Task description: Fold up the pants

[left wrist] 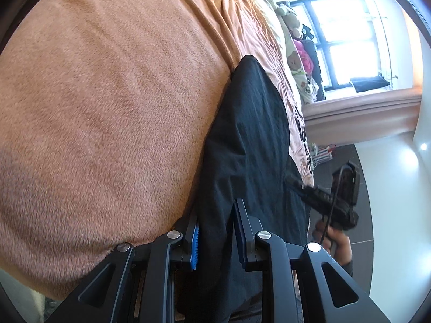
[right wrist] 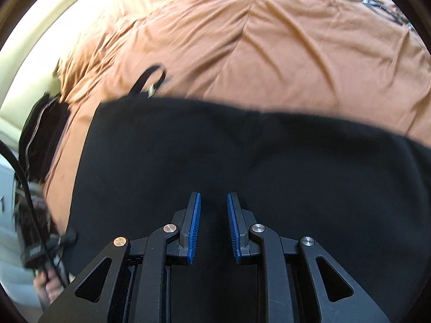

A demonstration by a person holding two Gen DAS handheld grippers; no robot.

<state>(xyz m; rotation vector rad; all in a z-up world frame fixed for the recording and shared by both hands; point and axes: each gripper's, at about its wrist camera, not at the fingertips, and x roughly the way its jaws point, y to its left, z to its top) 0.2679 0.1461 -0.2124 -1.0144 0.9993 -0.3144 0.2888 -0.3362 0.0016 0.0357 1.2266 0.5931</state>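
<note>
The black pants [left wrist: 247, 140] lie along the edge of a bed covered by an orange-brown blanket [left wrist: 107, 107]. My left gripper [left wrist: 215, 210] is shut on a bunch of the pants' cloth, which fills the gap between its blue pads. In the left wrist view my right gripper [left wrist: 295, 181] meets the pants' far edge, with a hand [left wrist: 336, 239] on its grip. The right wrist view shows the pants [right wrist: 242, 156] spread wide under and between my right gripper [right wrist: 214, 195], narrowly shut on the cloth. My left gripper [right wrist: 68, 238] grips the pants' left edge there. The pants' upper edge is blurred.
The creased orange bedspread [right wrist: 269, 53] stretches beyond the pants, with a black strap loop [right wrist: 150, 78] lying on it. Pillows and soft toys [left wrist: 293, 59] sit at the bed's far end below a bright window [left wrist: 344, 40]. Dark tiled floor [left wrist: 344, 158] runs beside the bed.
</note>
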